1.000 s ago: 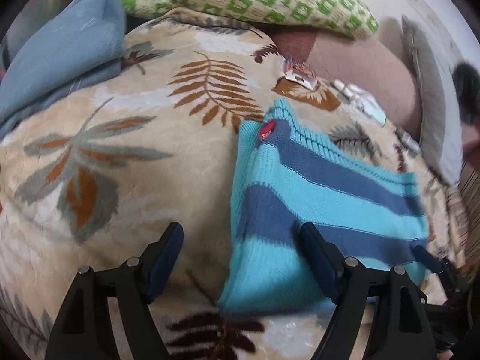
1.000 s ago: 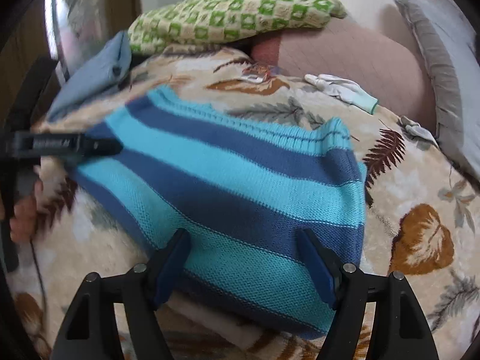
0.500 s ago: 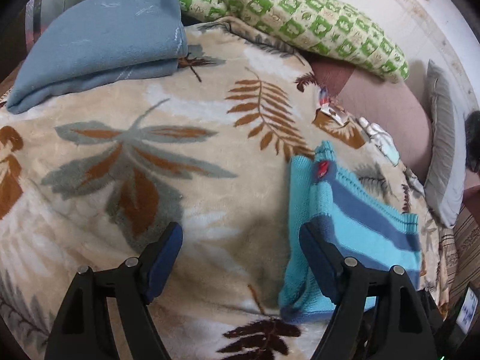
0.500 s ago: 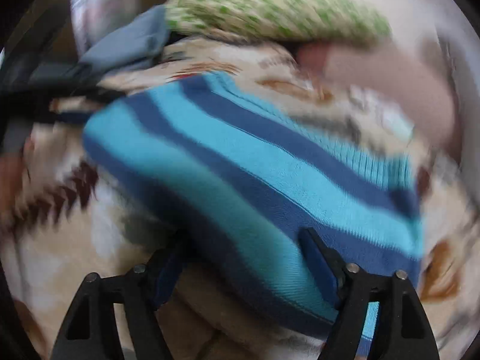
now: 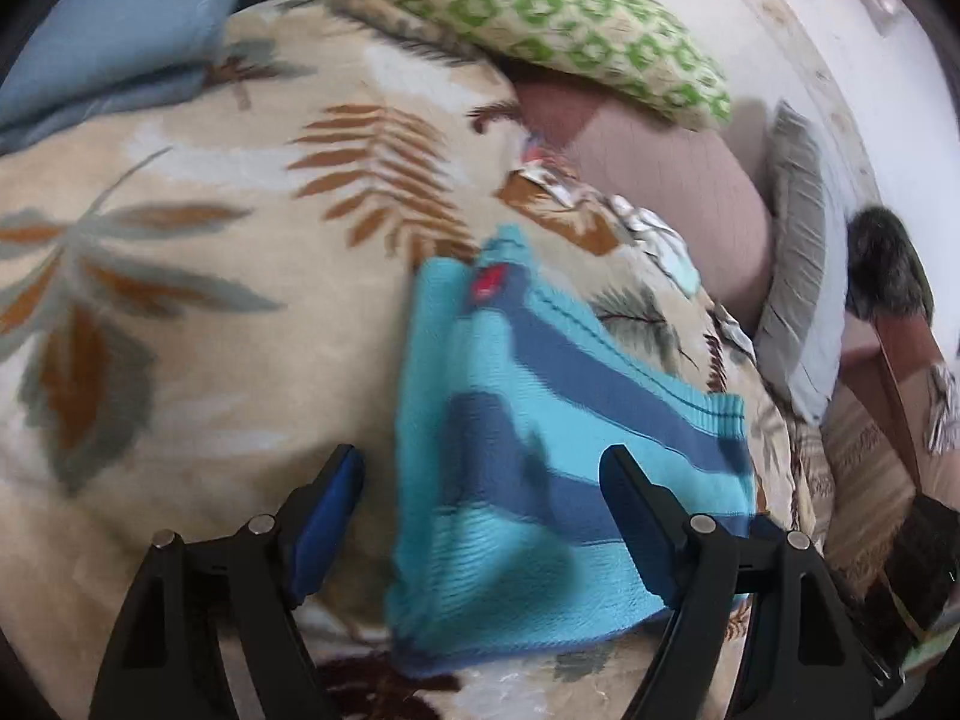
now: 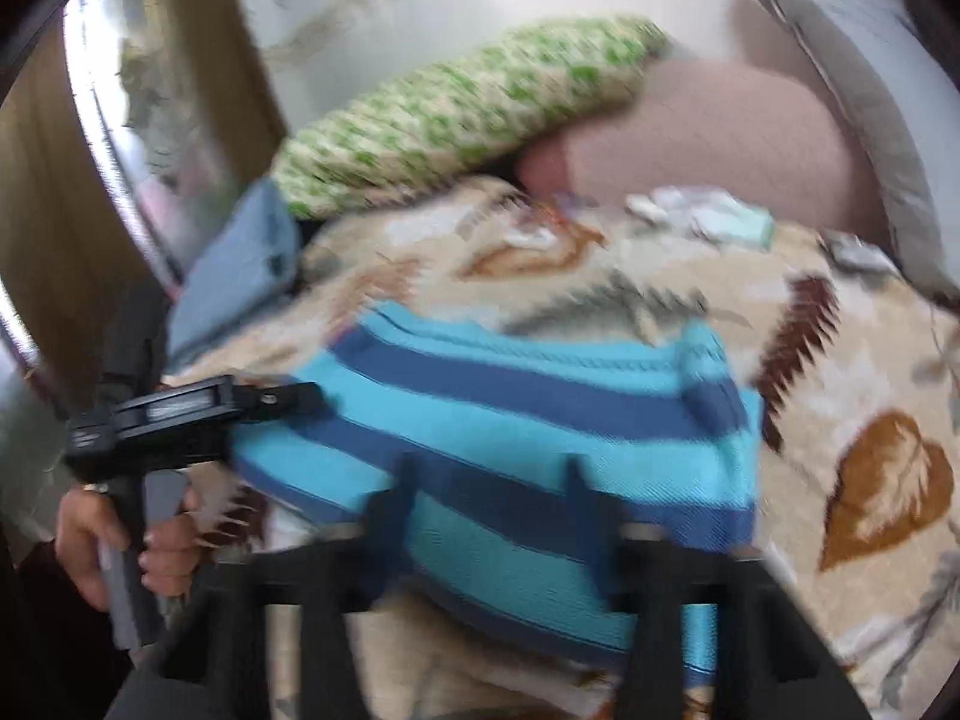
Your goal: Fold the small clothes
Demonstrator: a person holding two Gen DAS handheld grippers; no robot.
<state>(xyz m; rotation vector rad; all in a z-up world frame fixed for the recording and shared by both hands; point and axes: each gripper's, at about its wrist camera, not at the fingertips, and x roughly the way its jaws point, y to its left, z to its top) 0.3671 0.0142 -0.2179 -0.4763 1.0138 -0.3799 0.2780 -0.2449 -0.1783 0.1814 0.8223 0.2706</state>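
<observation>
Turquoise-striped, one folded sweater (image 5: 540, 468) is lying on one leaf-print blanket (image 5: 198, 312), bare blanket stretching leftward; left gripper (image 5: 480, 504) and right gripper (image 6: 489, 498) are both gaping, gripping nothing.

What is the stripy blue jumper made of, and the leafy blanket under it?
The striped jumper looks like knitted yarn, wool or acrylic I can't tell: you can see knit rows and a ribbed edge. The leafy blanket looks like soft plush fleece, matte and fuzzy, with its printed leaves slightly blurry at the edges.
</observation>
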